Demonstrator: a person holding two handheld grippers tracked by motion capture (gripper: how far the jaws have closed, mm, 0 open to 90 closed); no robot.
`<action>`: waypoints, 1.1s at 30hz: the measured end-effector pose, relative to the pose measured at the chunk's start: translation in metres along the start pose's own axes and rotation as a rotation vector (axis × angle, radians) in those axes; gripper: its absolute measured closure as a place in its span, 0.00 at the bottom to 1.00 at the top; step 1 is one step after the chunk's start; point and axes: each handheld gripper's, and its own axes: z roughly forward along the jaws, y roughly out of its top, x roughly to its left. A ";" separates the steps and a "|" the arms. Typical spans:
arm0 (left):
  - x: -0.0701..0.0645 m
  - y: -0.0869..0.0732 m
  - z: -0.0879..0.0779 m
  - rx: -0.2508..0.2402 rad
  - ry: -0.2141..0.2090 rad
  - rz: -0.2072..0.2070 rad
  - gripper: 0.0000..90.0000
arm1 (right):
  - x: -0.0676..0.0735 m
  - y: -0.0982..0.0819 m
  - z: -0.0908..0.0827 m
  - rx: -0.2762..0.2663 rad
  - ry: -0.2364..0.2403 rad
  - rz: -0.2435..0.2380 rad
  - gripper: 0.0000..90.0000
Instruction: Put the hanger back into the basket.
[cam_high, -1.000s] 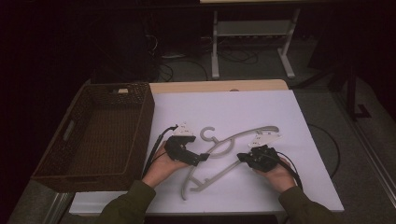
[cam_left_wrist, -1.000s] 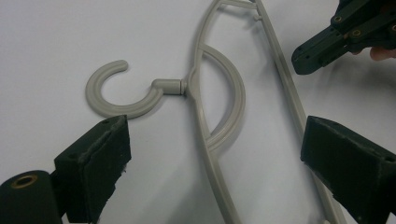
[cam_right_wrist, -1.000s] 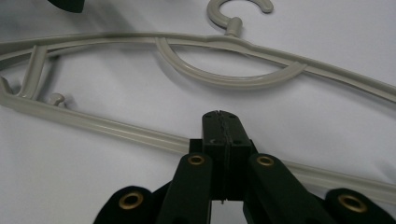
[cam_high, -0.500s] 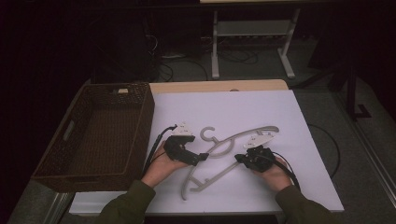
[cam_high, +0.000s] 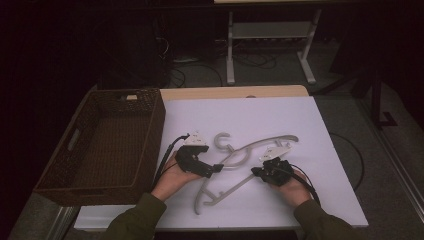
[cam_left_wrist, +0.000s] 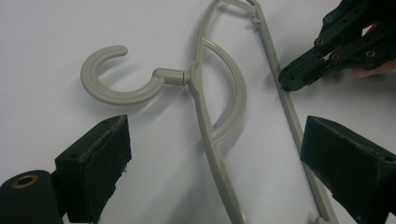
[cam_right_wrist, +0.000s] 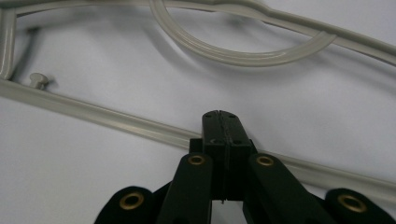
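Hanger (cam_high: 240, 160) is lying flat on the white surface (cam_high: 300, 120), grey plastic, hook end pointing to the far side, roughly in the middle between both hands. Left hand-held gripper (cam_left_wrist: 210, 158) has its jaws spread wide, hovering low over the hanger's neck and curved arm, with both the arm and the straight bottom bar running between the pads, no contact that I can see. Right hand-held gripper (cam_right_wrist: 219, 122) is fully closed, tip sitting right at the bottom bar, either touching it or just over it, can't tell if anything's actually pinched. Brown wicker basket (cam_high: 150, 107) sits off to the left.
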 end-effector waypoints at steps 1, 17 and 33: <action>0.000 0.000 0.000 0.002 0.001 0.000 0.09 | 0.000 0.000 0.000 0.001 0.000 0.001 1.00; -0.012 -0.003 0.023 0.149 0.065 0.053 0.23 | 0.000 0.000 0.000 0.009 -0.004 0.003 1.00; -0.016 0.000 0.039 0.225 0.102 0.087 0.54 | 0.000 0.000 0.000 0.008 0.000 0.005 1.00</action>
